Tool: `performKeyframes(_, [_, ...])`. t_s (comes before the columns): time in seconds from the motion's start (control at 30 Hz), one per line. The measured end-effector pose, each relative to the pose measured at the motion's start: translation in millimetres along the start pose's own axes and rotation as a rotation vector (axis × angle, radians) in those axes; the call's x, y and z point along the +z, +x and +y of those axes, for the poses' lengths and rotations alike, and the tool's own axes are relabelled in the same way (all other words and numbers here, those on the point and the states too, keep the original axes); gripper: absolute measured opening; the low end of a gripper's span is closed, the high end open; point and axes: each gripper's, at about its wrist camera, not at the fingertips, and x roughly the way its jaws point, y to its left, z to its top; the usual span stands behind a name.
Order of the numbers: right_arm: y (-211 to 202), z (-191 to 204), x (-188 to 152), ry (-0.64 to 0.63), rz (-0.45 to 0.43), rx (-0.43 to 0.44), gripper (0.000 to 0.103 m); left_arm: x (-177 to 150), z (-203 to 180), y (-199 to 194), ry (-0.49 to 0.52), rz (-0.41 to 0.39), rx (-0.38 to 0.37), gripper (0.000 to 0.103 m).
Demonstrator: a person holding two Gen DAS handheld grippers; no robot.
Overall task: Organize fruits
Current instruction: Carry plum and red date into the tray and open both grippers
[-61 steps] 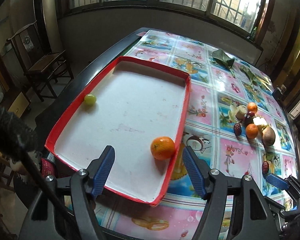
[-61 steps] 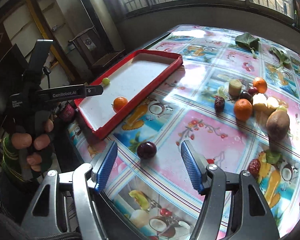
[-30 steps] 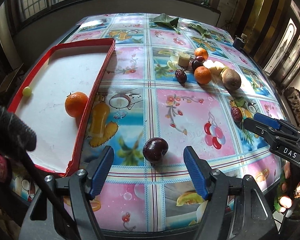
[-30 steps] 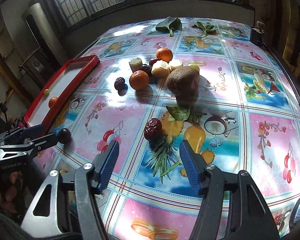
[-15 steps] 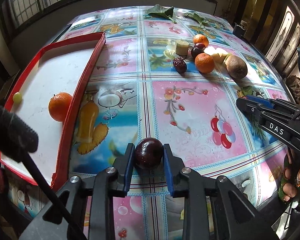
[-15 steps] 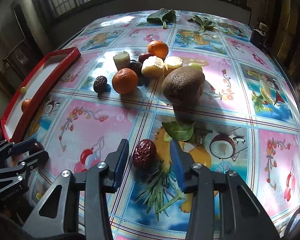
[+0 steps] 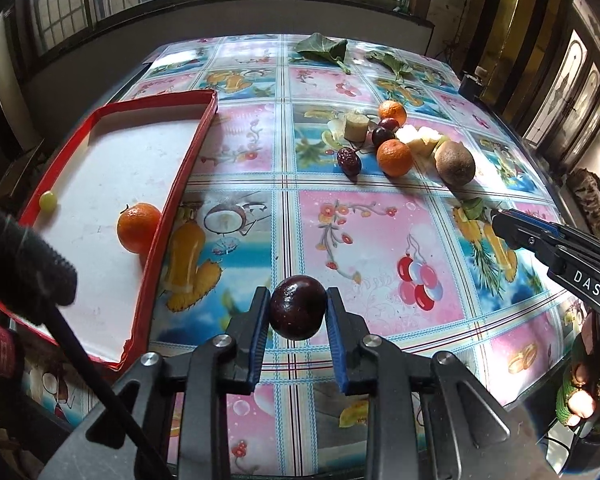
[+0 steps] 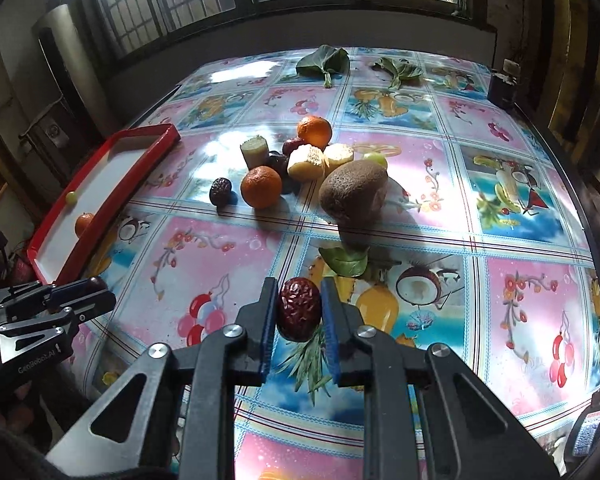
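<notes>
Both clamped, L gripper (image 7: 298, 312) plum (image 7: 298, 307), R gripper (image 8: 299, 312) (red) date (image 8: 299, 309)

Your blue-padded left gripper (image 7: 299, 304) pinches a dark purple plum (image 7: 298, 307); your right gripper (image 8: 299, 304) a wrinkled red date (image 8: 299, 309). The red-rimmed white tray (image 7: 180, 168) sits on the pink-and-blue fruit-print table (image 7: 380, 240).

Both wrist cameras look steeply down from close above the table (image 7: 380, 240), sharing the central fruit pile (image 8: 300, 164).
</notes>
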Motion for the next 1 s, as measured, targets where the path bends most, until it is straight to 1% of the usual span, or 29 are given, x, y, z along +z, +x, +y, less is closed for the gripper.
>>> performKeyframes(0.13, [-9.3, 7.4, 0.8, 0.003, -0.015, 0.051, 0.023, 3.6, 4.0, -11.6, -0.013, -0.028, 0.026, 0.027])
performKeyframes(0.27, [-15.2, 21.4, 1.9, -0.018, -0.027, 0.085, 0.023, 4.4, 11.6, -21.8, -0.028, -0.056, 0.065, 0.027])
performKeyframes(0.5, [-14.6, 44.6, 1.6, -0.052, -0.022, 0.139, 0.023, 1.7, 34.0, -31.1, -0.066, -0.074, 0.113, 0.027])
performKeyframes(1.0, [-4.3, 94.5, 12.1, -0.132, 0.001, 0.217, 0.023, -3.0, 84.5, -40.1, -0.163, -0.092, 0.160, 0.027])
